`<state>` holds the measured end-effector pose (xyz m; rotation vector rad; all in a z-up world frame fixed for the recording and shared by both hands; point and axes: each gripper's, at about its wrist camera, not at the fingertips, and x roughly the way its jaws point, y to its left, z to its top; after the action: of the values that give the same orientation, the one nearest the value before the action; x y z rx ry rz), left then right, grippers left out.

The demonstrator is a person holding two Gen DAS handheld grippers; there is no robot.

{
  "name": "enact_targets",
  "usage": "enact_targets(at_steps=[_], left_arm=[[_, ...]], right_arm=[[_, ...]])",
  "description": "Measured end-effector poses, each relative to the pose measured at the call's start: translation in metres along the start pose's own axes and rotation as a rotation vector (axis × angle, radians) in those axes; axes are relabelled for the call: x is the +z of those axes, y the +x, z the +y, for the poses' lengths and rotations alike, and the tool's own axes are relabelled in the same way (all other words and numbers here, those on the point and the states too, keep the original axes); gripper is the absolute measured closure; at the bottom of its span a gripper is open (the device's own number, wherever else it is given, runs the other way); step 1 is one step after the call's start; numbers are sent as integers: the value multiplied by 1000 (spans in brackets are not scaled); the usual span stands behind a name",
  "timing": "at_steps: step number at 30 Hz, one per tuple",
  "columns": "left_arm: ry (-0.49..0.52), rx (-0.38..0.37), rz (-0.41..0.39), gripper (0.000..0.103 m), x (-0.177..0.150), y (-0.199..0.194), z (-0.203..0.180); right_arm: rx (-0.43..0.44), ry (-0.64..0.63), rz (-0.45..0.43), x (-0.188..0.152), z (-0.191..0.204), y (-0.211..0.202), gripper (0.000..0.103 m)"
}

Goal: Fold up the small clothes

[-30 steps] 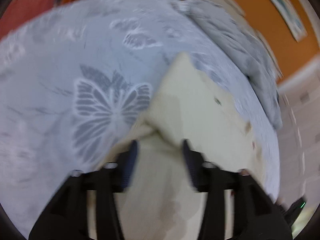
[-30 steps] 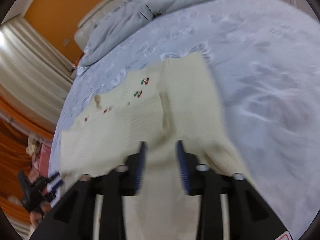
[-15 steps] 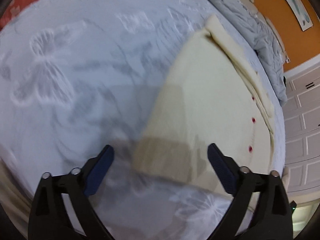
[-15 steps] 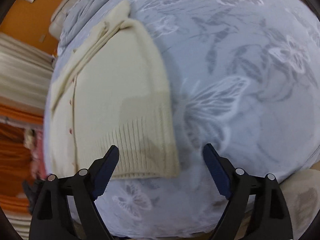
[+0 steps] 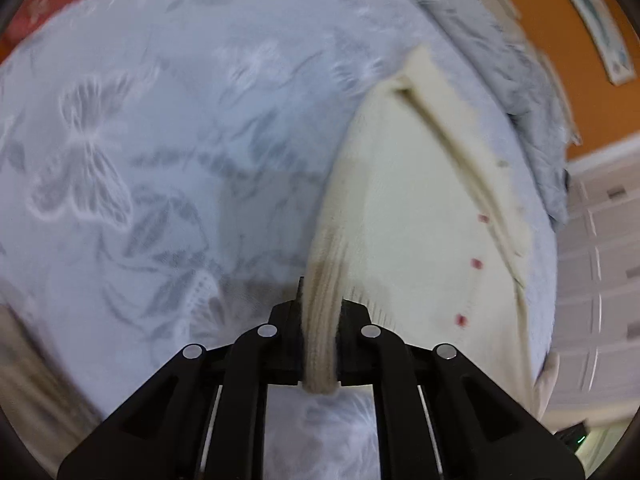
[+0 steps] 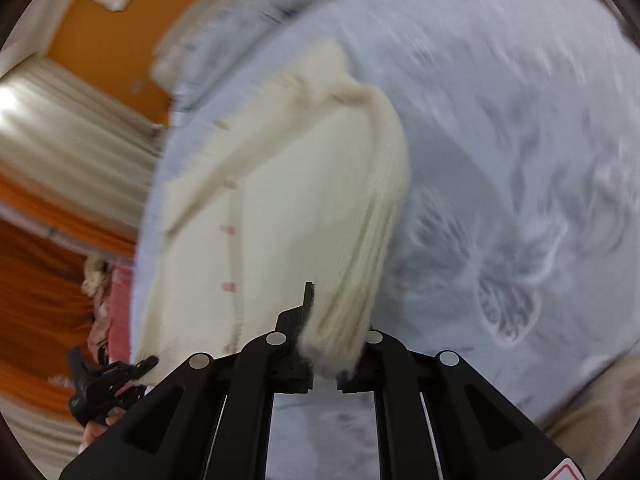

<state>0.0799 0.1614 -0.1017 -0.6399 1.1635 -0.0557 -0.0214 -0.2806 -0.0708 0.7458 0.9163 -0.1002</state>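
A cream knitted cardigan (image 5: 420, 216) with small red buttons lies on a pale blue bedspread with a butterfly pattern (image 5: 160, 140). My left gripper (image 5: 320, 312) is shut on the cardigan's ribbed hem at one corner. In the right wrist view the cardigan (image 6: 280, 208) shows again, and my right gripper (image 6: 332, 340) is shut on the ribbed hem at the other corner. The left gripper (image 6: 108, 376) shows at the lower left of the right wrist view. Both views are blurred.
A crumpled grey blanket (image 5: 500, 52) lies at the far side of the bed, also in the right wrist view (image 6: 248, 12). An orange wall (image 5: 568, 60) stands behind it. White cupboard doors (image 5: 600, 260) and cream and orange curtains (image 6: 52, 160) flank the bed.
Half a second ago both grippers were open above the flat hem. Now both have closed on the hem corners, and the hem edge is lifted off the bedspread.
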Motion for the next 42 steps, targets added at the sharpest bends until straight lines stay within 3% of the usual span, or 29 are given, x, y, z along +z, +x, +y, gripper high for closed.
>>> enact_targets(at_steps=[3, 7, 16, 21, 25, 28, 32, 35, 39, 41, 42], left_arm=[[68, -31, -3, 95, -11, -28, -11], [102, -40, 23, 95, -44, -59, -3], [209, 27, 172, 95, -141, -119, 30], [234, 37, 254, 95, -177, -167, 51], [249, -13, 180, 95, -155, -187, 27], [306, -77, 88, 95, -108, -173, -15], [372, -53, -22, 94, -47, -122, -61], [352, -8, -44, 93, -8, -61, -77], [269, 73, -1, 88, 20, 8, -70], [233, 99, -3, 75, 23, 21, -62], [209, 103, -5, 64, 24, 24, -57]], right_arm=[[14, -60, -25, 0, 11, -27, 96], [3, -68, -1, -13, -4, -55, 96], [-67, -196, 232, -128, -44, -129, 96], [-52, -191, 331, -162, -51, -171, 96], [22, -160, 284, -144, -32, -190, 96], [97, -171, 150, -91, -10, -183, 96], [129, -152, 14, -17, 1, -124, 95], [105, -65, 20, 21, -9, -58, 93], [35, 31, 53, 46, -26, 7, 81], [4, 73, 21, 51, -32, 12, 57], [10, 95, -14, 53, -36, 7, 48]])
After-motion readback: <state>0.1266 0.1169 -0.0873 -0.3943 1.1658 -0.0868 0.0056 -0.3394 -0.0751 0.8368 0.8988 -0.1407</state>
